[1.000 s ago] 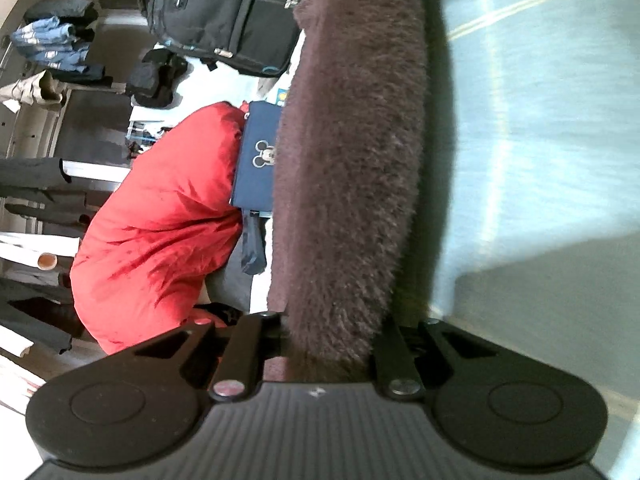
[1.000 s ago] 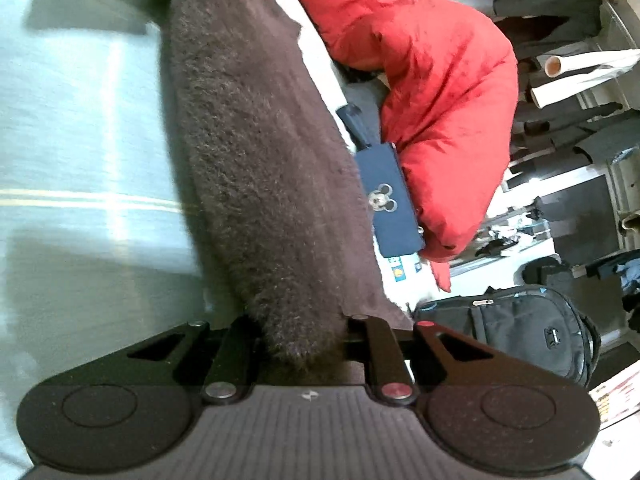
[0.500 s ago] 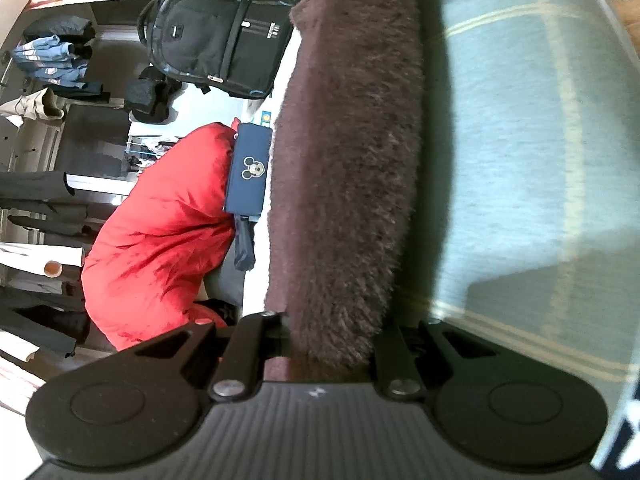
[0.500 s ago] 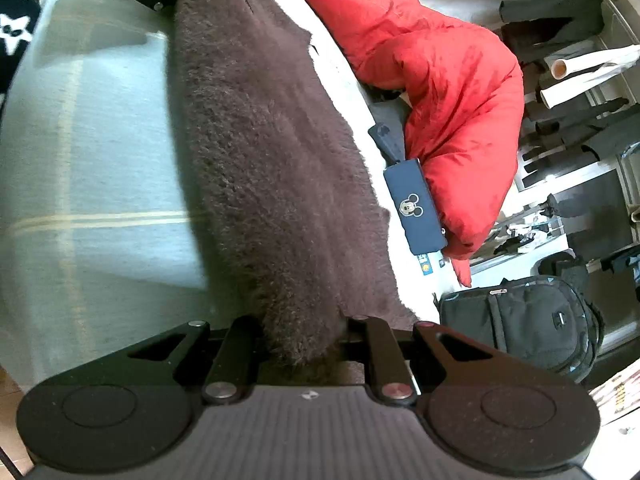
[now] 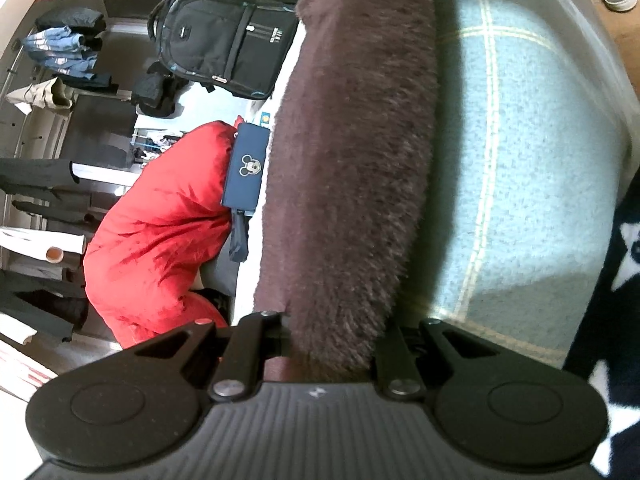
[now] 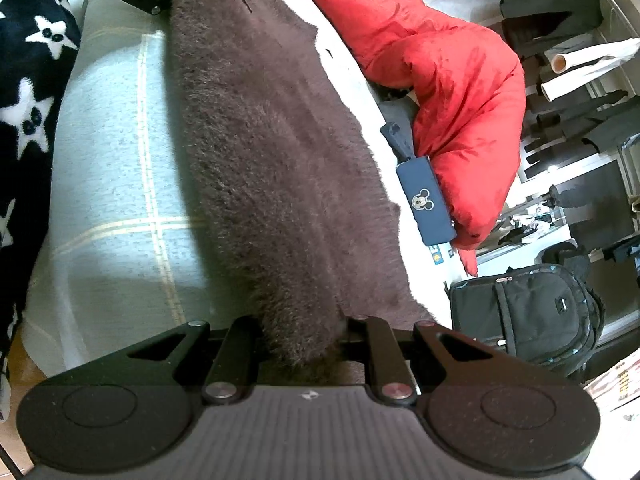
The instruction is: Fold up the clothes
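The brown garment (image 5: pixel 352 152) is stretched lengthwise between the left hand-held gripper (image 5: pixel 332 344) and right hand-held gripper (image 6: pixel 304 344), each clamped on one end (equally near), along the bed's (image 6: pixel 108 168) edge.

Looks like a home bedroom from my feed: bed with a pale blue checked blanket (image 5: pixel 528 168), red duvet (image 6: pixel 460 80) heaped on it, black backpack (image 5: pixel 228 36) alongside, dark clothes on hangers (image 6: pixel 568 12) and folded jeans (image 5: pixel 60 52) in an open wardrobe behind.
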`<action>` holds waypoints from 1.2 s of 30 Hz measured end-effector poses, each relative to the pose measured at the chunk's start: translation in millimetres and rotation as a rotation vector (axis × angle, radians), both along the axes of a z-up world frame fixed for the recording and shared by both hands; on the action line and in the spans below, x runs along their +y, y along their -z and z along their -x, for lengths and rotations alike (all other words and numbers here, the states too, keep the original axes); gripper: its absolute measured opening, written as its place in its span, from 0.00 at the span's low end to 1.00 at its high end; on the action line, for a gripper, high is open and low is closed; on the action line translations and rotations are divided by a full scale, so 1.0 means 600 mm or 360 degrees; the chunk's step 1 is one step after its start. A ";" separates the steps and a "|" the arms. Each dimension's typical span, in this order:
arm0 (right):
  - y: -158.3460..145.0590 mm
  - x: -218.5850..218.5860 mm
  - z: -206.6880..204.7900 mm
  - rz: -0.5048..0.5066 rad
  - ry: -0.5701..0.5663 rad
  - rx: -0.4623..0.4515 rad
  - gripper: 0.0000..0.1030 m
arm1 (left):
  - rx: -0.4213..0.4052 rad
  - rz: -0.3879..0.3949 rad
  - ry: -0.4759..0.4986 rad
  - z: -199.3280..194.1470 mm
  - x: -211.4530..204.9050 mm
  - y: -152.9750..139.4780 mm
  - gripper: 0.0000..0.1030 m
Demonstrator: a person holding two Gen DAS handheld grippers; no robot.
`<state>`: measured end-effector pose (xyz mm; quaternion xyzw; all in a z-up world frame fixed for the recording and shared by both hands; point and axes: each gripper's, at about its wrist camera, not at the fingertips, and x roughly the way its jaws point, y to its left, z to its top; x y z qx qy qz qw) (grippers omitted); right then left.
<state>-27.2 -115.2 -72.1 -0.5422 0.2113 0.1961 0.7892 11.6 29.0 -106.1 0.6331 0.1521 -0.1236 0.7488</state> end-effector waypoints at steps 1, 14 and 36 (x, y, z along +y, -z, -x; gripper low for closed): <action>0.001 0.000 0.001 -0.0006 0.0004 0.0001 0.19 | 0.0000 0.0006 -0.0004 0.000 0.000 0.001 0.14; -0.003 -0.009 0.012 -0.0138 0.0059 0.0025 0.24 | 0.0062 0.0159 -0.0105 0.023 0.004 -0.012 0.25; -0.127 -0.219 0.016 -0.1216 0.0585 0.0183 0.71 | 0.0375 0.1384 -0.0488 0.001 0.084 -0.196 0.65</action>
